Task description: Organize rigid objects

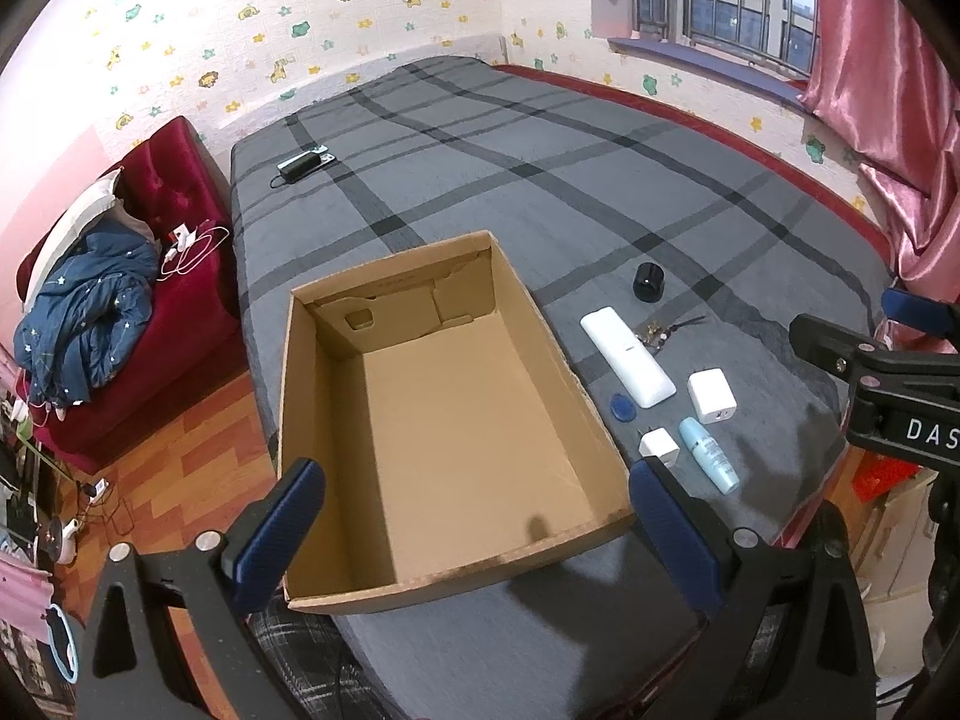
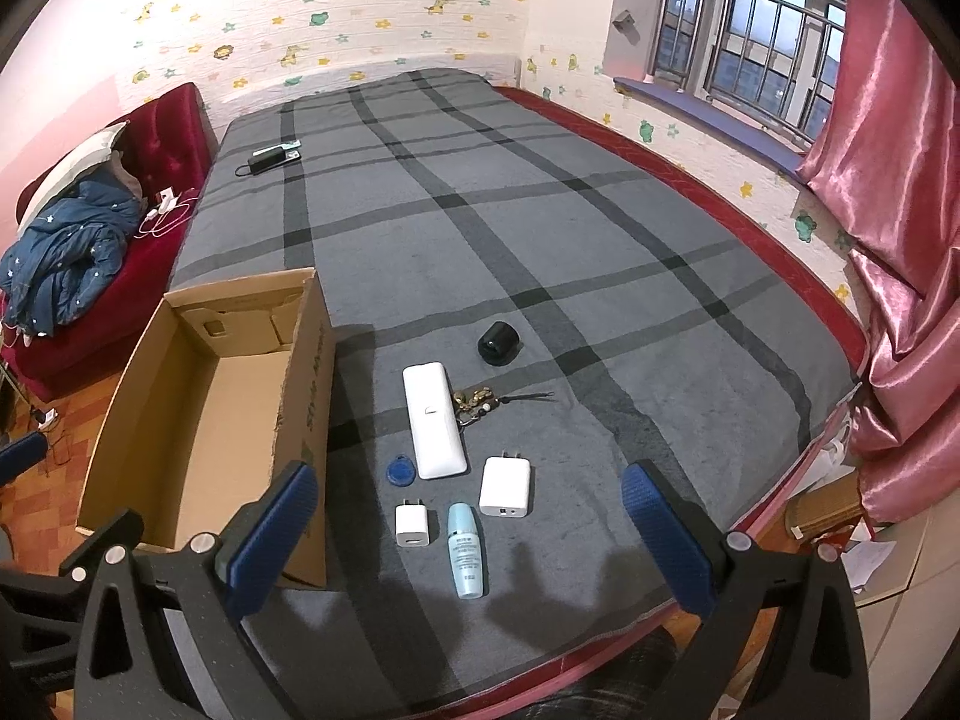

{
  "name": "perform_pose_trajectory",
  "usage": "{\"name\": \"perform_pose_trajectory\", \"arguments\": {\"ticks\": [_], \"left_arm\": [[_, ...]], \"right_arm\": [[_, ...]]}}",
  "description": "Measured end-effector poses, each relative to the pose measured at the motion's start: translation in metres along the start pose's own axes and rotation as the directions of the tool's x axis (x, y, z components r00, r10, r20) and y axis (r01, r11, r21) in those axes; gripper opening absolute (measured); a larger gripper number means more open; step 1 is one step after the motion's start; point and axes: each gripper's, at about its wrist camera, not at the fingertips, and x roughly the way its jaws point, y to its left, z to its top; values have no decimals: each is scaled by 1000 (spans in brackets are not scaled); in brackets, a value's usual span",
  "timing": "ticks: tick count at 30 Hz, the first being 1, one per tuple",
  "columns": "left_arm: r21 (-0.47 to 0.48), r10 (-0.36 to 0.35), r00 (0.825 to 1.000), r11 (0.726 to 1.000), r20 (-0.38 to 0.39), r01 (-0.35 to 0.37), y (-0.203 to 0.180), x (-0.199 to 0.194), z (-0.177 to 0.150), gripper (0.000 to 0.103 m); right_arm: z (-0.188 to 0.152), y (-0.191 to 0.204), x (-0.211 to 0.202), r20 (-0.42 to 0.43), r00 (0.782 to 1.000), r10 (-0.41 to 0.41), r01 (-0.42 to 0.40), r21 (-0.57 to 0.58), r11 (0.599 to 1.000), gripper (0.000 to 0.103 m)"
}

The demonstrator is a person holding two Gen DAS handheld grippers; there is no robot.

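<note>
From my seat at the controls, the bed (image 2: 540, 228) with its grey plaid cover filled both views. A black charger brick (image 2: 270, 157) with its cord lay far off at 11 o'clock, well apart from everything else. Off the bed at 9 o'clock a red sofa (image 1: 180, 276) carried a blue jacket (image 1: 84, 324) and some white cables. A pink curtain (image 2: 900, 210) hung at 3 o'clock beside the window (image 2: 750, 24).

The open cardboard box (image 1: 336, 408) sat empty on the near left part of the bed (nothing leaned over its rim). To its right lay the loose items: a black round cap (image 2: 498, 343) farthest away, then a long white remote (image 2: 433, 420) with a small trinket on a cord (image 2: 480, 405) just beside it at its 3 o'clock. A blue round tag (image 2: 400, 471) lay at the remote's 7 o'clock. Nearer me were a large white charger (image 2: 506, 487), a small white charger (image 2: 412, 525), and a pale blue bottle (image 2: 465, 549) lying flat between them.

The left gripper (image 1: 474, 528) hovered above the box's near wall, fingers spread wide, holding nothing. The right gripper (image 2: 474, 546) hung over the bottle and small charger, likewise spread wide and empty, touching neither as far as I could tell.
</note>
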Motion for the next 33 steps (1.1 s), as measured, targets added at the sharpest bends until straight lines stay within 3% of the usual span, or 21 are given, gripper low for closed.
{"name": "perform_pose_trajectory", "arguments": {"ticks": [12, 23, 33], "left_arm": [[4, -57, 998, 998, -15, 57, 4, 8, 1, 103], [-54, -3, 1000, 999, 23, 4, 50, 26, 5, 103], [-168, 58, 998, 984, -18, -61, 108, 73, 7, 103]], "right_arm": [[6, -2, 6, -2, 1000, -11, 11, -3, 1000, 103], [9, -16, 28, -23, 999, -44, 45, 12, 999, 103], [3, -21, 54, -68, 996, -51, 53, 26, 998, 103]]}}
